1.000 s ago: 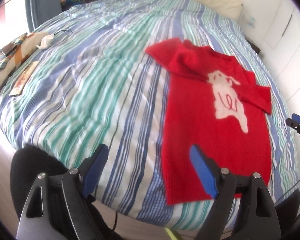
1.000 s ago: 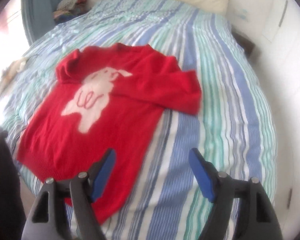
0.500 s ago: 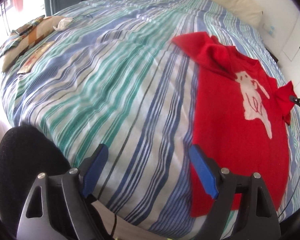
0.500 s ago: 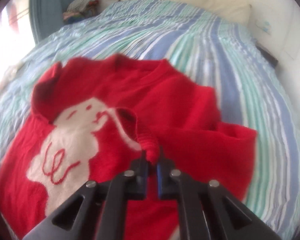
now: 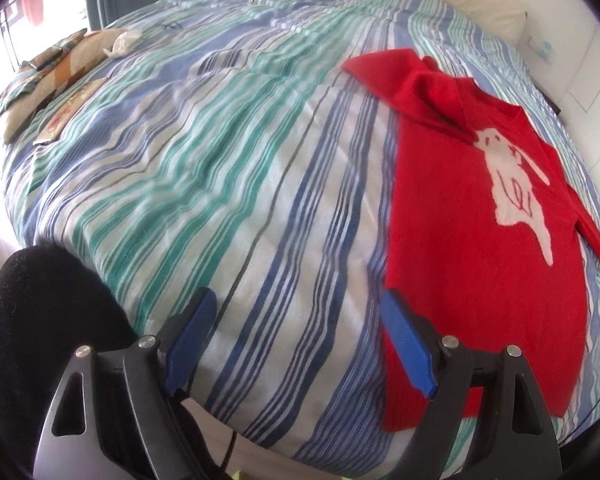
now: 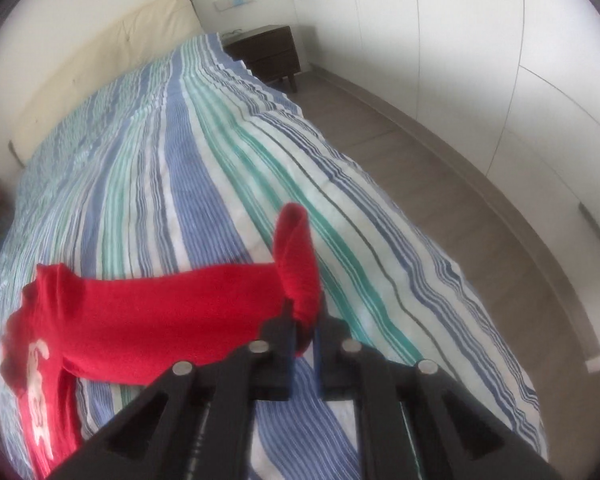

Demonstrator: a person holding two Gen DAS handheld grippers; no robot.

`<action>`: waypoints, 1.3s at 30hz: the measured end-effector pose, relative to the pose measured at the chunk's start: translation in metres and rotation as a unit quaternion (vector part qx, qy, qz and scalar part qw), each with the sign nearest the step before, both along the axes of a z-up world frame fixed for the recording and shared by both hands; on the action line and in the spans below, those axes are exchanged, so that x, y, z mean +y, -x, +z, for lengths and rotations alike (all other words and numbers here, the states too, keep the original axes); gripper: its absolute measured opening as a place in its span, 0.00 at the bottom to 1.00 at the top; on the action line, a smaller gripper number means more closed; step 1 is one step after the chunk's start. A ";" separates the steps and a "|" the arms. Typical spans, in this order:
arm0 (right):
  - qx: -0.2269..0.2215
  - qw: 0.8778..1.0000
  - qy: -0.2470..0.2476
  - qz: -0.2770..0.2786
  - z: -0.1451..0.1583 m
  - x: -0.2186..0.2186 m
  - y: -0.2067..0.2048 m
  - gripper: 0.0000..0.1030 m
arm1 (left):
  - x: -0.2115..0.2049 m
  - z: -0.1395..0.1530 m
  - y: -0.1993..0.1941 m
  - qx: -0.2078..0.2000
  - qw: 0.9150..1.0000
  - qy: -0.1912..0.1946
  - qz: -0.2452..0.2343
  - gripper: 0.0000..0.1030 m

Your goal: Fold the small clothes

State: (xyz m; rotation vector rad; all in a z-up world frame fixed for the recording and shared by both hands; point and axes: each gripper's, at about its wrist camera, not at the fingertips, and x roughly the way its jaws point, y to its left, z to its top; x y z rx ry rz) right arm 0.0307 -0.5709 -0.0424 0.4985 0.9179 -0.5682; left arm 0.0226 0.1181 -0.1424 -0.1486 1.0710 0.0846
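In the right wrist view the red sweater runs off the left edge, so most of its white animal figure is cut away. The right gripper covers the sleeve cuff end. Items on the pillows left of the sweater are too small to identify.

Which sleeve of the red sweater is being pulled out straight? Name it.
The sleeve clamped at its cuff by the right gripper, stretched out sideways over the striped bed. The other sleeve lies bunched near the collar, untouched.
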 end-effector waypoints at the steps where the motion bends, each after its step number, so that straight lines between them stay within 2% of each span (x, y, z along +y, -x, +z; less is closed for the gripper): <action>1: 0.006 1.000 -0.007 -0.010 -0.008 0.000 0.004 0.05 | 0.000 0.000 0.000 0.000 1.000 -0.003 -0.001 0.83; 4: 0.025 0.998 -0.039 -0.035 -0.037 -0.005 0.016 0.05 | -0.001 -0.001 0.001 0.000 1.000 -0.009 -0.003 0.83; 6: 0.011 0.998 -0.052 -0.042 -0.046 -0.005 0.022 0.06 | -0.002 -0.002 0.001 0.001 1.000 -0.012 -0.005 0.83; 8: 0.000 0.997 -0.070 -0.042 -0.047 -0.008 0.027 0.09 | -0.003 -0.003 0.000 0.002 1.000 -0.013 -0.007 0.83; 10: -0.005 0.996 -0.084 -0.042 -0.044 -0.013 0.034 0.19 | -0.004 -0.003 -0.001 0.003 1.000 -0.015 -0.009 0.83; 14: -0.011 0.997 -0.053 -0.052 -0.019 -0.017 0.045 0.20 | -0.005 -0.003 -0.002 0.003 1.000 -0.015 -0.010 0.83; 16: -0.026 0.999 -0.031 -0.031 0.000 -0.010 0.042 0.20 | -0.006 -0.002 -0.002 0.003 1.000 -0.014 -0.012 0.83; 18: -0.045 0.998 -0.034 0.016 0.010 0.004 0.028 0.23 | -0.007 0.003 -0.004 0.003 1.000 -0.010 -0.016 0.83; 20: -0.057 0.994 -0.063 0.064 0.006 0.020 0.013 0.38 | -0.009 0.013 -0.005 0.002 1.000 -0.005 -0.026 0.83; 21: -0.049 0.994 -0.069 0.074 -0.002 0.026 0.007 0.51 | -0.010 0.021 -0.005 -0.001 0.999 -0.006 -0.035 0.83; 22: -0.032 0.994 -0.072 0.076 -0.013 0.031 0.005 0.55 | -0.011 0.031 -0.006 -0.007 0.999 -0.007 -0.047 0.83; 24: 0.013 0.996 -0.071 0.056 -0.041 0.032 0.003 0.55 | -0.015 0.058 -0.010 -0.030 0.996 -0.010 -0.078 0.83; 25: 0.022 0.997 -0.067 0.037 -0.050 0.031 0.007 0.55 | -0.019 0.073 -0.013 -0.046 0.994 -0.013 -0.097 0.84; 28: 0.011 0.999 -0.029 0.008 -0.040 0.044 0.029 0.55 | -0.038 0.113 -0.034 -0.091 0.983 -0.019 -0.157 0.91; 30: -0.009 1.000 -0.007 0.028 -0.021 0.064 0.038 0.55 | -0.066 0.123 -0.057 -0.090 0.972 -0.016 -0.218 0.94; 32: -0.035 0.998 0.004 0.055 0.002 0.089 0.051 0.59 | -0.101 0.112 -0.085 -0.061 0.958 -0.022 -0.278 0.94; 33: -0.046 0.997 0.007 0.067 0.010 0.104 0.057 0.62 | -0.116 0.101 -0.098 -0.053 0.955 -0.027 -0.291 0.94; 34: -0.057 0.995 0.007 0.080 0.017 0.119 0.062 0.64 | -0.130 0.087 -0.112 -0.045 0.955 -0.035 -0.290 0.94; 36: -0.074 0.991 0.009 0.109 0.024 0.153 0.071 0.67 | -0.148 0.058 -0.145 -0.014 0.962 -0.030 -0.271 0.92; 37: -0.077 0.989 0.011 0.125 0.024 0.170 0.073 0.68 | -0.153 0.043 -0.161 0.003 0.967 -0.019 -0.256 0.87; 39: -0.076 0.985 0.016 0.156 0.021 0.203 0.076 0.68 | -0.156 0.020 -0.192 0.027 0.977 0.002 -0.213 0.85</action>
